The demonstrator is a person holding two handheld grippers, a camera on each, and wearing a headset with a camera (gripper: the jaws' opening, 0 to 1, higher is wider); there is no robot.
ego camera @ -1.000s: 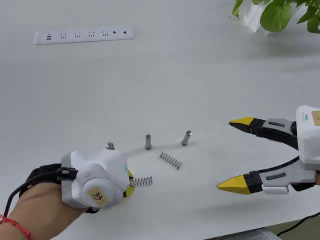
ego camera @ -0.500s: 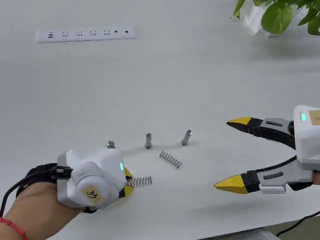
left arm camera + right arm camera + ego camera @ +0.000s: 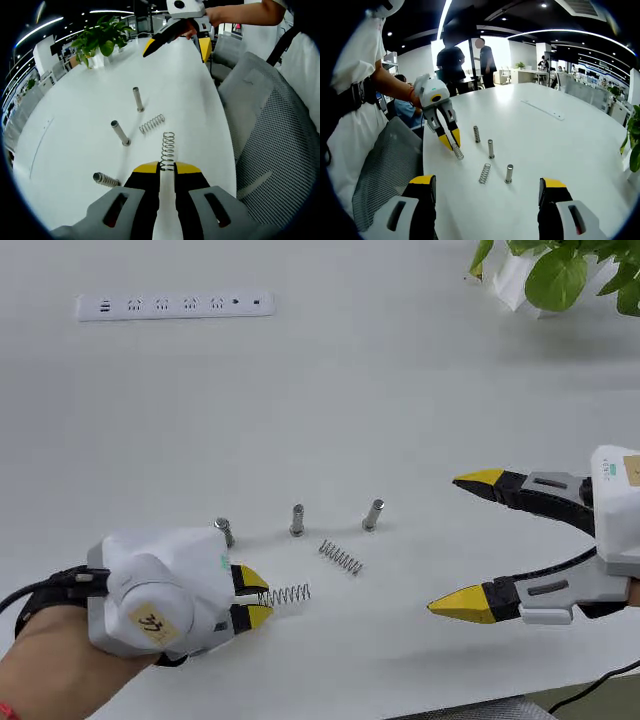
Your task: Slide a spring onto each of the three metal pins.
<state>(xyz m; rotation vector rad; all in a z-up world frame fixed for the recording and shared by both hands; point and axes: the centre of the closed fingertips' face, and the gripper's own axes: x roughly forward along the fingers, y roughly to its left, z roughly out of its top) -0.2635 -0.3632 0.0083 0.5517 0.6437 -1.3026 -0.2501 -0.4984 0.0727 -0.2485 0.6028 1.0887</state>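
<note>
- Left gripper (image 3: pixel 262 598), jaws pinched on one end of a spring (image 3: pixel 285 594), leaves the free end jutting ahead, likely for threading onto a pin.
- Ahead of its tips: middle pin (image 3: pixel 297 520) and right pin (image 3: pixel 373 515) bare; left pin (image 3: pixel 224 530) already sprung.
- Right gripper (image 3: pixel 462 543) gapes wide, empty, standing clear; loose spring (image 3: pixel 340 559) lies between the grippers.

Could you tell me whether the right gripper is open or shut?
Open: the right gripper has its yellow-tipped jaws spread wide apart, with nothing between them.
</note>
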